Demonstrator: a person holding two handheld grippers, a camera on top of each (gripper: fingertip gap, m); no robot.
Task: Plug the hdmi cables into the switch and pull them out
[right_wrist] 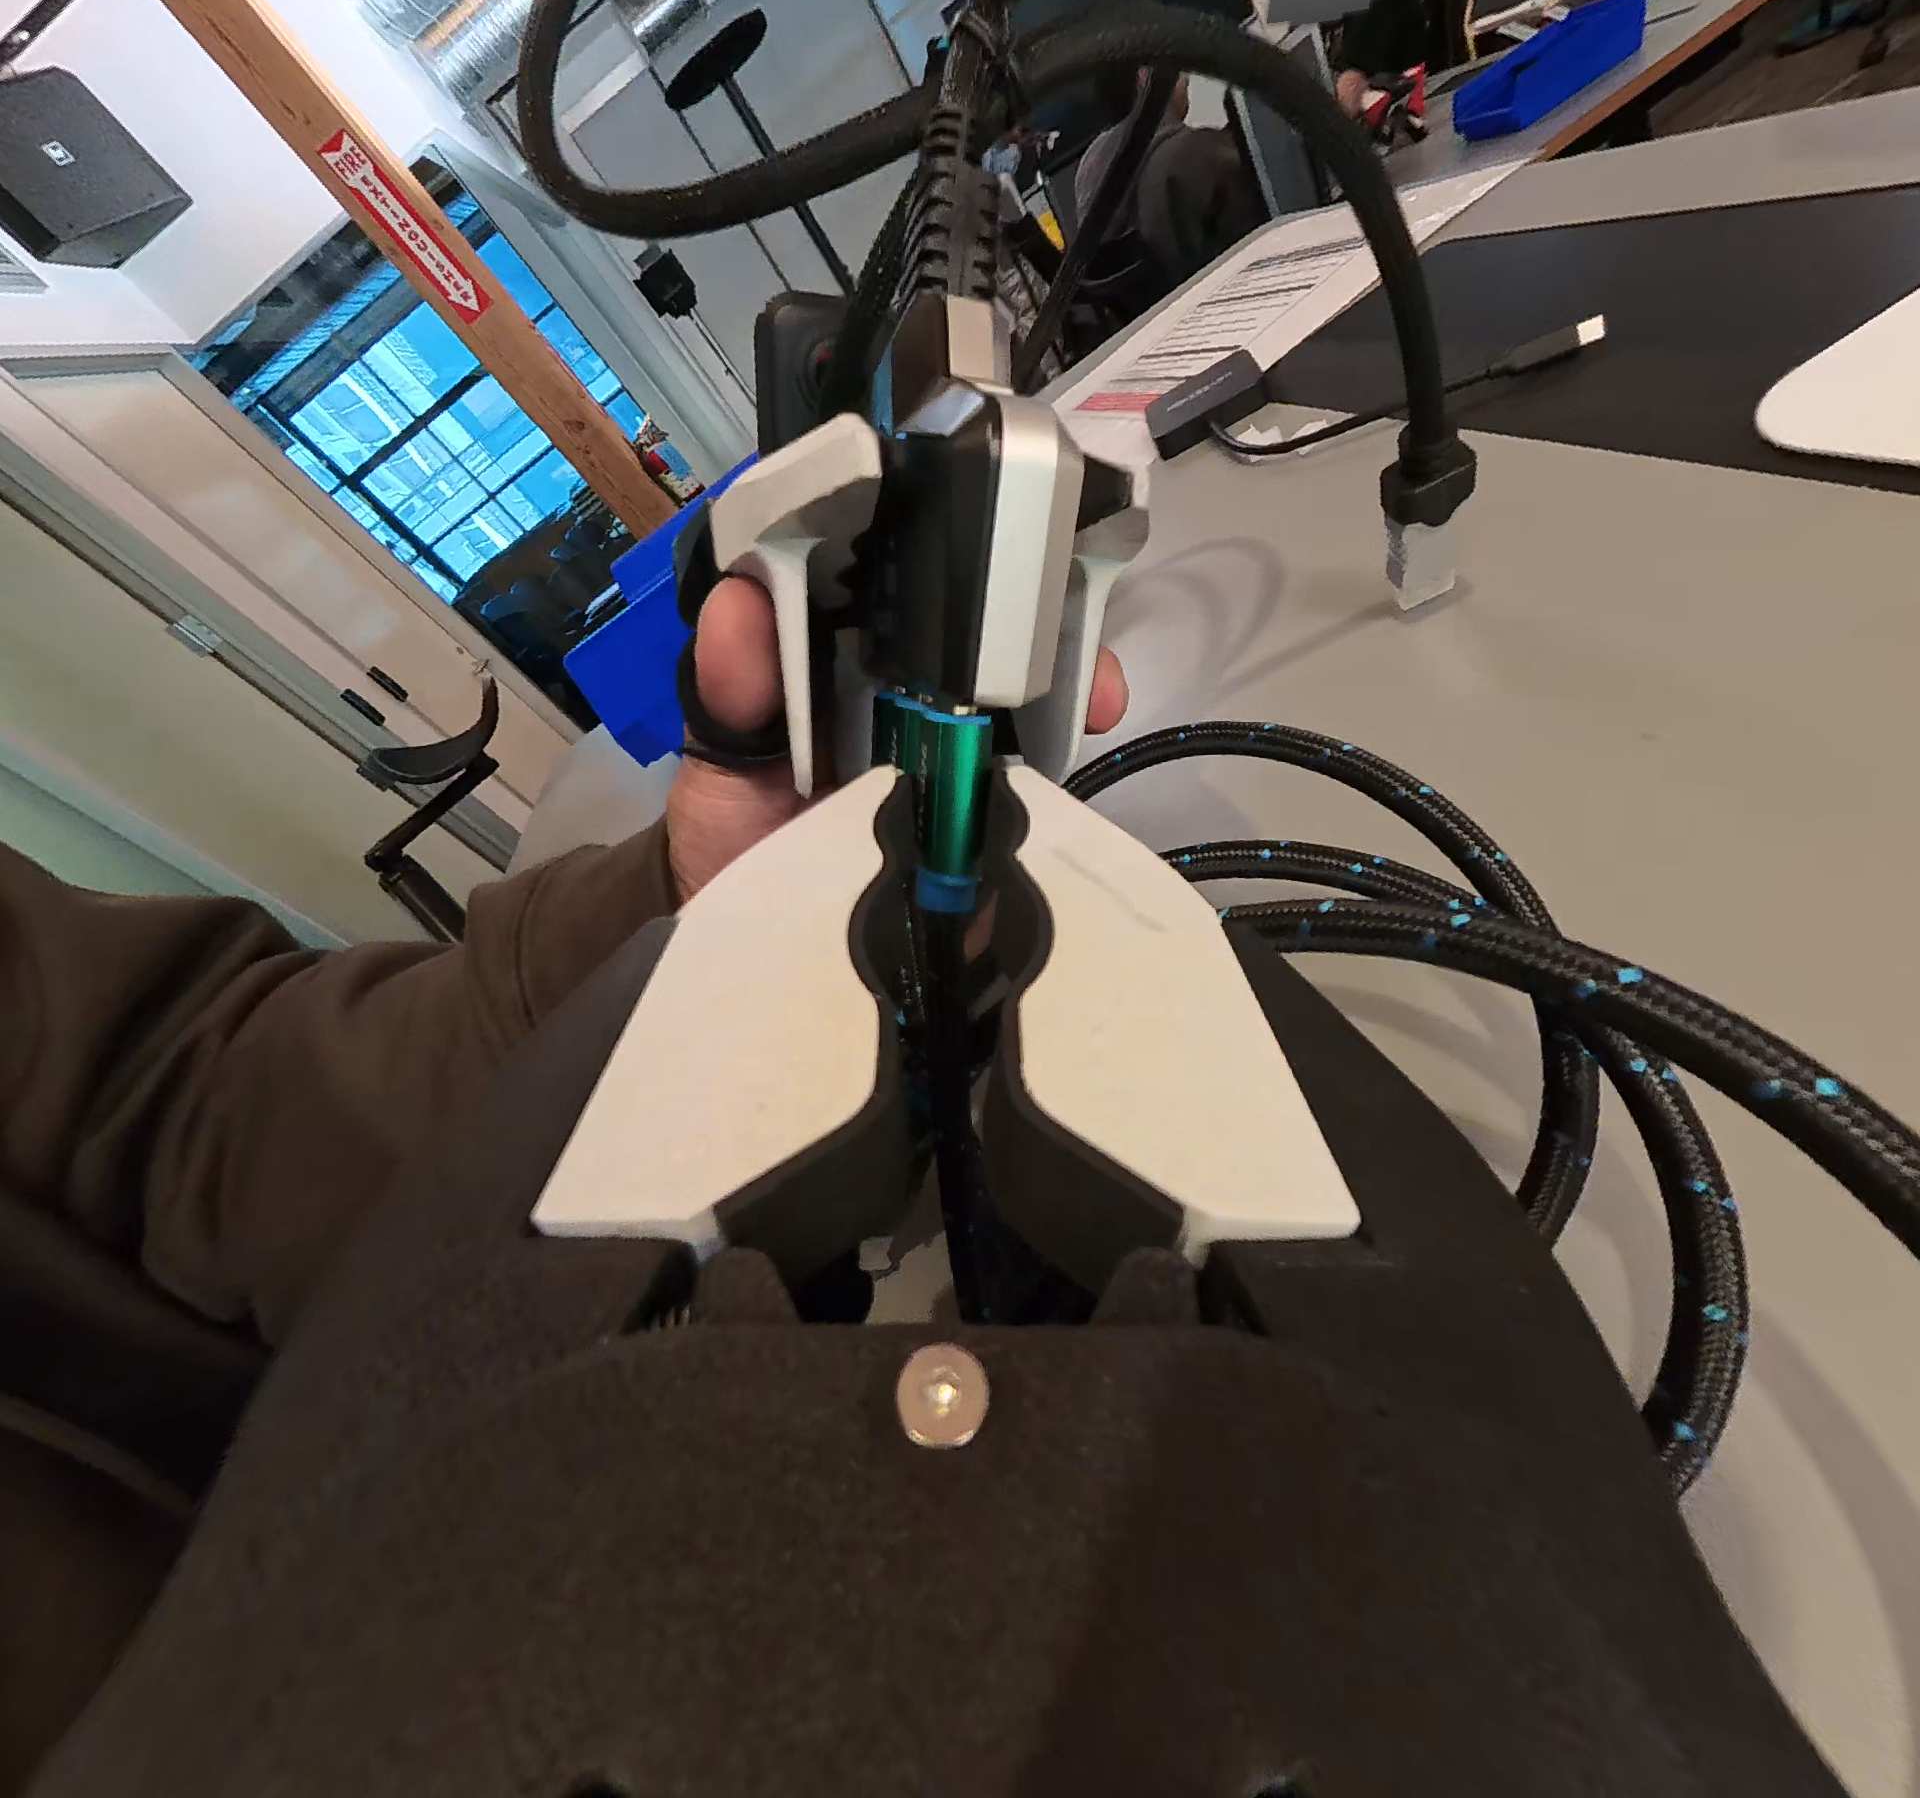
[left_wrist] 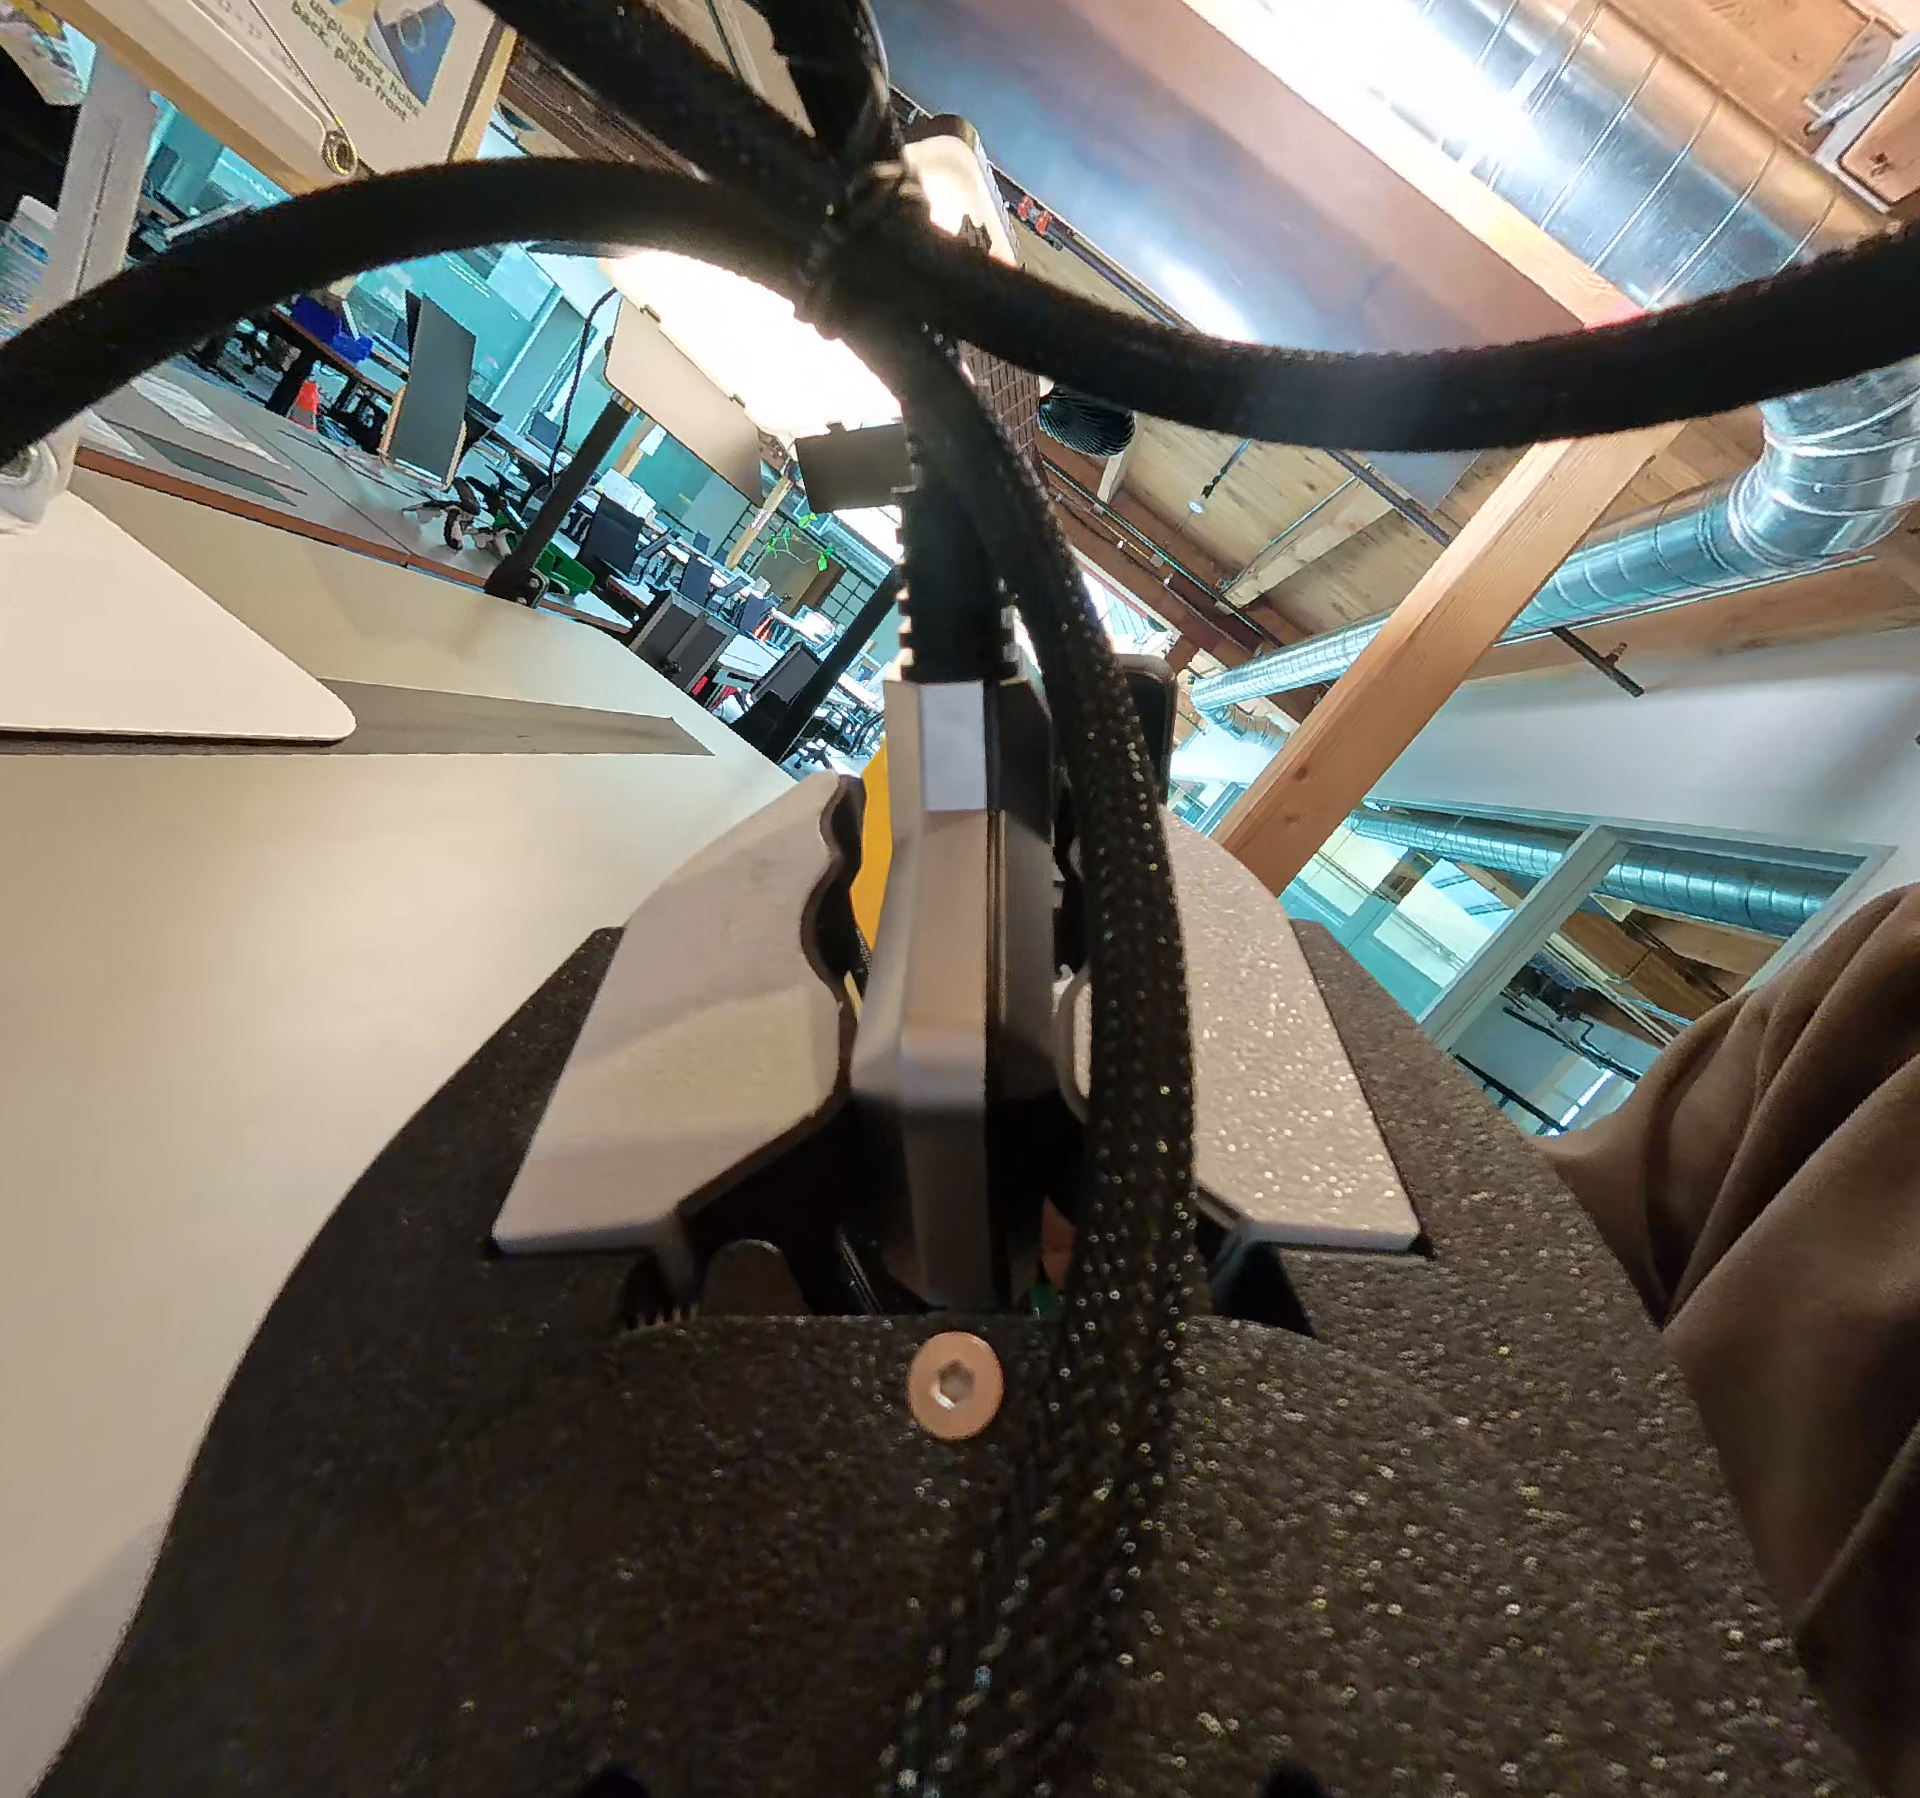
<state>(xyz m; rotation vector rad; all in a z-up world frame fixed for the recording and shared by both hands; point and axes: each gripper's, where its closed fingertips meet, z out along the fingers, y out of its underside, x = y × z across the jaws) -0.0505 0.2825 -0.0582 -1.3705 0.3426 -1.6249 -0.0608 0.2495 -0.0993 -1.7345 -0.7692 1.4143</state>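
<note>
In the right wrist view my right gripper (right_wrist: 948,782) is shut on a green metal plug (right_wrist: 951,792) of a black cable with blue flecks (right_wrist: 1558,969). The plug's tip meets the lower end of a silver and black hub (right_wrist: 1023,543). The hub stands between the fingers of my left gripper (right_wrist: 945,522), which faces me. In the left wrist view the left gripper (left_wrist: 987,761) is open. A gap shows between its left pad (left_wrist: 831,875) and the hub (left_wrist: 935,969). A black braided cable (left_wrist: 1122,1021) runs over the right finger. Thick black sleeved cables (left_wrist: 1351,387) loop from the hub's far end.
A hand (right_wrist: 727,647) in a brown sleeve (right_wrist: 260,1073) holds the left gripper. On the grey table (right_wrist: 1558,709) lie the coiled cable, a silver plug on a black lead (right_wrist: 1418,553), a small black adapter (right_wrist: 1210,403) and a dark mat (right_wrist: 1662,294). Blue bins (right_wrist: 1548,65) stand behind. Left tips to right tips: about 5 centimetres.
</note>
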